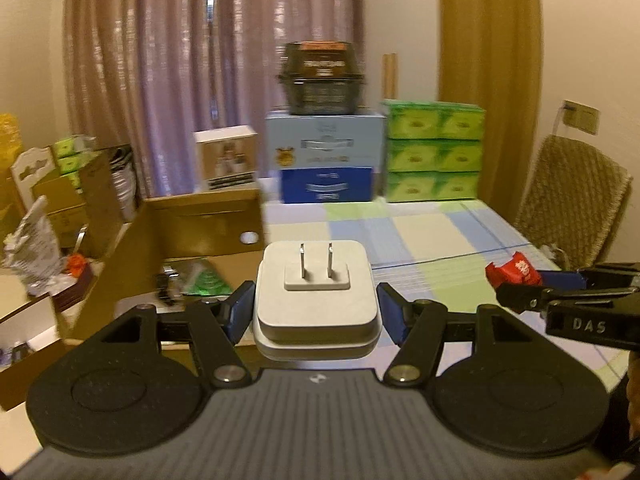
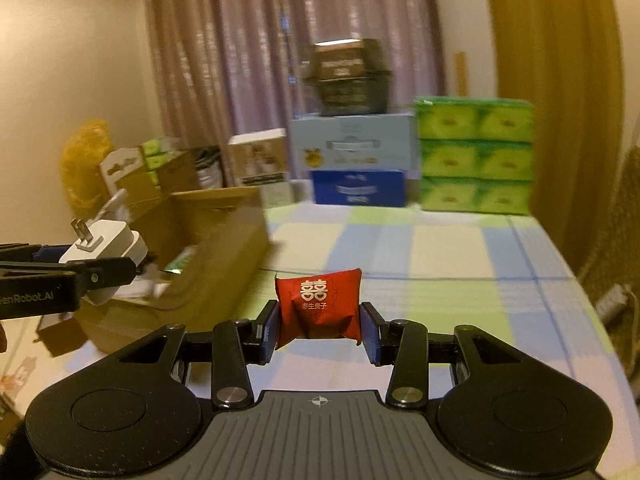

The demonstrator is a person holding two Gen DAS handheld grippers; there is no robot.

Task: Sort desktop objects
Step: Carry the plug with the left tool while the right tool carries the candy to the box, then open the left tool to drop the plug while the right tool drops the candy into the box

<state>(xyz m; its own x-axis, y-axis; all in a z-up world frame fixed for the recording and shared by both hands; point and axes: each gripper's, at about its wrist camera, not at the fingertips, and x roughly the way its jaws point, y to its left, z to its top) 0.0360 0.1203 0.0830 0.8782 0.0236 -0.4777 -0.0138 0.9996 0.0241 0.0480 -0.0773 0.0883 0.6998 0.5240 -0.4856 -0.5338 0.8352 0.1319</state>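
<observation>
My left gripper [image 1: 316,312] is shut on a white power adapter [image 1: 316,300], held above the table with its two prongs pointing forward. The same adapter [image 2: 106,246] shows at the left of the right wrist view, near the open cardboard box [image 2: 224,240]. My right gripper [image 2: 319,330] is shut on a red candy packet [image 2: 320,308] with white characters, lifted over the checked tablecloth [image 2: 440,272]. That packet [image 1: 514,270] and the right gripper [image 1: 520,284] appear at the right edge of the left wrist view. The box [image 1: 192,224] lies just left of the adapter and holds a green packet [image 1: 204,280].
At the table's far end stand a blue box stack [image 1: 326,156] topped by a dark container [image 1: 320,80], green tissue packs [image 1: 434,152] and a white carton [image 1: 226,158]. A woven chair [image 1: 572,200] stands to the right. More boxes and bags [image 1: 48,208] clutter the left.
</observation>
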